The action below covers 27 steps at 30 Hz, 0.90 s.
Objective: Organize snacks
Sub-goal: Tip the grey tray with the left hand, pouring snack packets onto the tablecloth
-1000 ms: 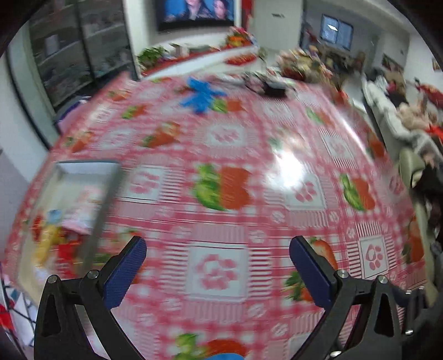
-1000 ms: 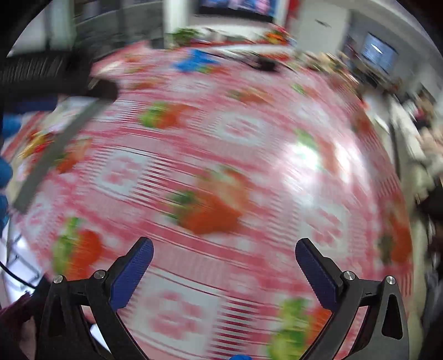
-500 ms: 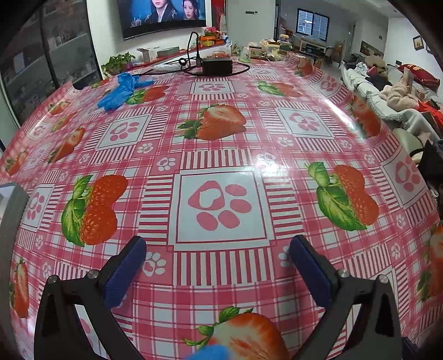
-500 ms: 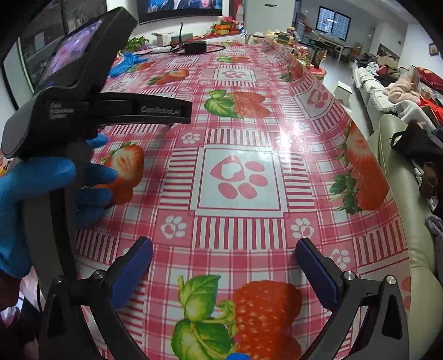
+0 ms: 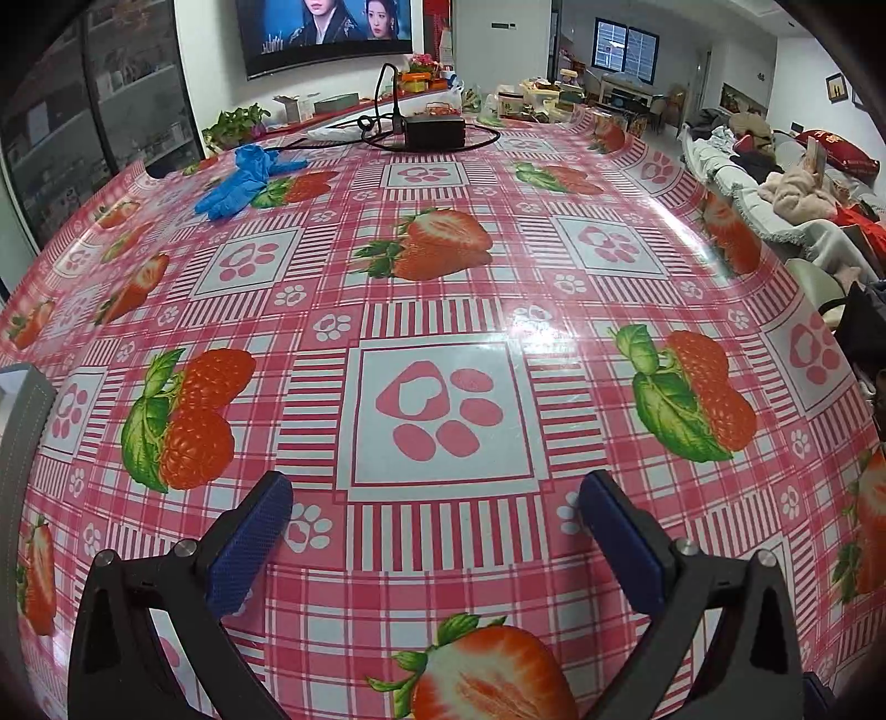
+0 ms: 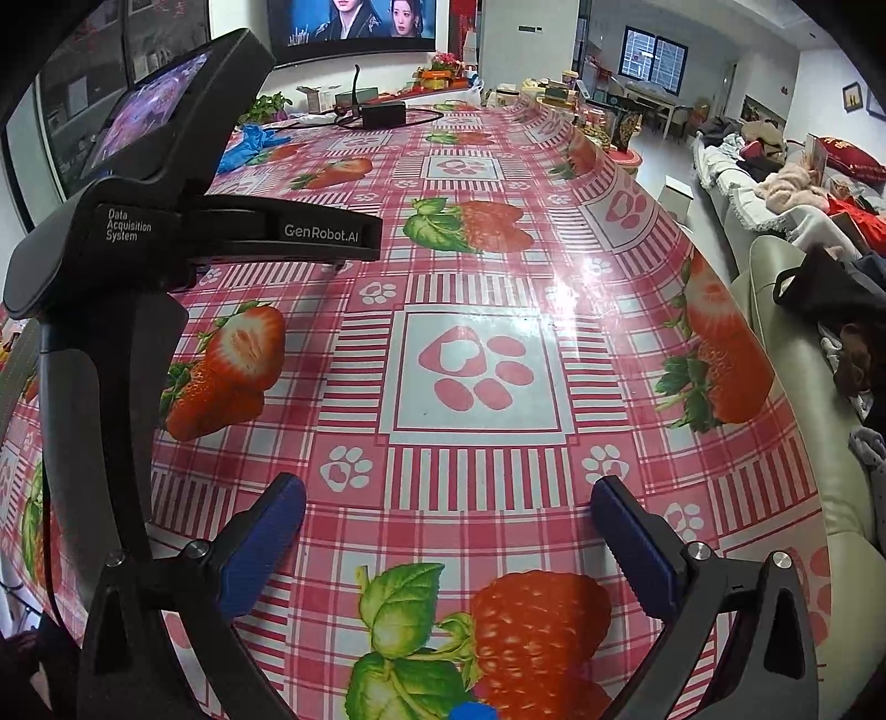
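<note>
Both grippers — left gripper (image 5: 434, 545), right gripper (image 6: 448, 545) — gape empty over the strawberry-print tablecloth (image 5: 443, 288) (television (image 5: 326, 33) beyond).

The tablecloth (image 5: 443, 288) looks like glossy plastic/vinyl, smooth enough to catch glare. The left gripper (image 5: 434, 545) has matt black plastic arms, ribbed blue rubbery-looking pads (image 5: 249, 548) and shiny metal screws; same on the right gripper (image 6: 448, 545). Blue gloves (image 5: 238, 180) look thin and crinkly, latex-ish. The black box (image 5: 434, 132) is matt plastic.
</note>
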Each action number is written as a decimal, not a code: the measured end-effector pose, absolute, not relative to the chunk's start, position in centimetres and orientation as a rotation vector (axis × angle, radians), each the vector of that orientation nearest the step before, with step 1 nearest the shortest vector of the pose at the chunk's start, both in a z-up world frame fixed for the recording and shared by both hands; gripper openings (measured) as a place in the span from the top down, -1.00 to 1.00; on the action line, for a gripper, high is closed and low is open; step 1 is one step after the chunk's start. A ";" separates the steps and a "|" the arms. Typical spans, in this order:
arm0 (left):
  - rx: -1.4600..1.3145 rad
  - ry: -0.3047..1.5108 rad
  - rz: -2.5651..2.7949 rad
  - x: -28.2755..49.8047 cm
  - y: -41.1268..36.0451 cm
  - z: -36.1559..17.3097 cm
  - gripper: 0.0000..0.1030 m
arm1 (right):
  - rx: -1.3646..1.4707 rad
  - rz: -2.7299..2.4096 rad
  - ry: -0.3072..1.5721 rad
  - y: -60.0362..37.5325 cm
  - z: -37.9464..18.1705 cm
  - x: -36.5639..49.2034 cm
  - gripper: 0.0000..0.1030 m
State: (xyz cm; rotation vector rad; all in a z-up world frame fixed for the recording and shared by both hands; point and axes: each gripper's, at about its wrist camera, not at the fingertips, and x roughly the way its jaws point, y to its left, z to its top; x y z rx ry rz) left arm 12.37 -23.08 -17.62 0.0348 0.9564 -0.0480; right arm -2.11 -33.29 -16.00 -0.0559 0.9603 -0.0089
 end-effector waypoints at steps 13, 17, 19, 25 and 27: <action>0.034 0.957 -0.048 12.4 -23.1 -17.7 -1.00 | -0.050 -0.015 0.969 -33.3 -16.1 -2.1 -1.00; 0.034 0.957 -0.048 12.4 -23.0 -17.7 -1.00 | -0.050 -0.014 0.969 -33.3 -16.0 -2.1 -1.00; 0.033 0.957 -0.048 12.4 -23.0 -17.7 -1.00 | -0.050 -0.014 0.967 -33.3 -16.0 -2.1 -1.00; 0.034 0.957 -0.048 12.4 -23.0 -17.6 -1.00 | -0.051 -0.015 0.969 -33.2 -16.0 -2.1 -1.00; 0.033 0.957 -0.048 12.4 -23.0 -17.6 -1.00 | -0.050 -0.017 0.968 -33.2 -16.0 -2.1 -1.00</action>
